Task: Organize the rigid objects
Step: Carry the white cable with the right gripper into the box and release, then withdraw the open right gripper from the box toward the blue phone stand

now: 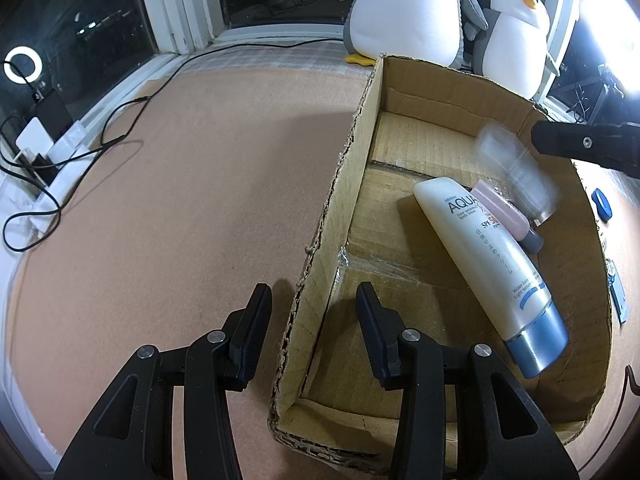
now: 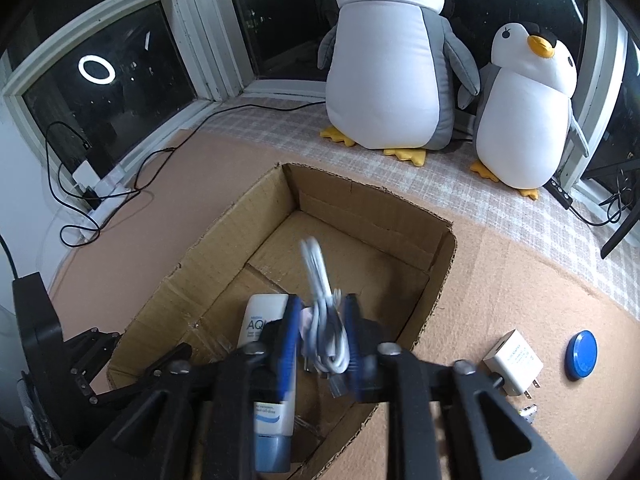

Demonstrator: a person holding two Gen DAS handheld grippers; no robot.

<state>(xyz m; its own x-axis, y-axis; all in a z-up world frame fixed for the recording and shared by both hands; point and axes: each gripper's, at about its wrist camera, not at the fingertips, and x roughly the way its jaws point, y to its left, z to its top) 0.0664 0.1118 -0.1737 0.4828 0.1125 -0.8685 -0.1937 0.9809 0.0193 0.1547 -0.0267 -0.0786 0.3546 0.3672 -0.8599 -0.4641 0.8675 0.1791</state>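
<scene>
An open cardboard box [image 1: 352, 152] [image 2: 224, 240] sits on the tan mat. Inside lie a white sunscreen tube with a blue cap [image 1: 492, 264] [image 2: 268, 364] and a small pink bottle [image 1: 506, 216]. My right gripper [image 2: 320, 336] is over the box with a coiled white cable [image 2: 324, 320] between its fingers, blurred by motion; in the left wrist view it appears as a blurred pale shape [image 1: 516, 172] below the right gripper's finger [image 1: 580, 144]. My left gripper [image 1: 312, 324] is open and empty, straddling the box's left wall.
A white charger plug [image 2: 514, 360] and a blue round lid [image 2: 582, 354] [image 1: 602, 204] lie on the mat right of the box. Two plush penguins [image 2: 388, 60] [image 2: 524, 112] stand at the back by the window. Black cables and a power strip [image 1: 52, 148] lie at the left.
</scene>
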